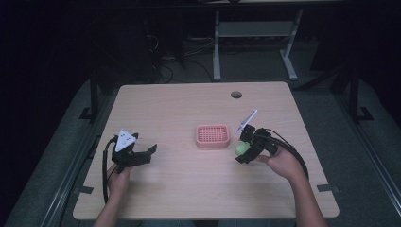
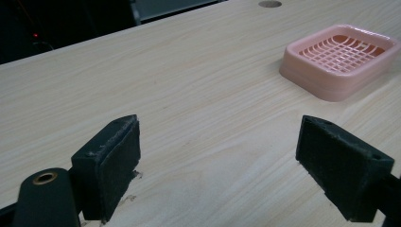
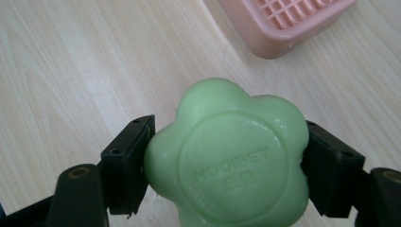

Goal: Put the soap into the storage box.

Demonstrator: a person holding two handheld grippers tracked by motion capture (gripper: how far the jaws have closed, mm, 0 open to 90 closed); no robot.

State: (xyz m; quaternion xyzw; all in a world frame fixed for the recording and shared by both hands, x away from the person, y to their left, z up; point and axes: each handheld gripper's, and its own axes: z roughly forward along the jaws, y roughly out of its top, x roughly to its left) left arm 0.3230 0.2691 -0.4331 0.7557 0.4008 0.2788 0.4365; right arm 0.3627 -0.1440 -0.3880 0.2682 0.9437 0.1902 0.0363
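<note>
Pale wood table point(image 1: 189, 184) lay under both grippers. Between the right gripper's point(image 3: 226, 163) jaws sat a green flower-shaped soap point(image 3: 227, 158), pinched at both sides, with a pink tray point(image 3: 279, 23) just beyond. The left gripper point(image 2: 220, 165) had its jaws spread wide over bare wood.

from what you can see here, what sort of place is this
Probably a dim lab or workshop set up for recording handling work, not a home. A bare wooden table with a cable hole stands on grey floor, loose cables trail behind it, and another desk's white frame stands beyond.
</note>
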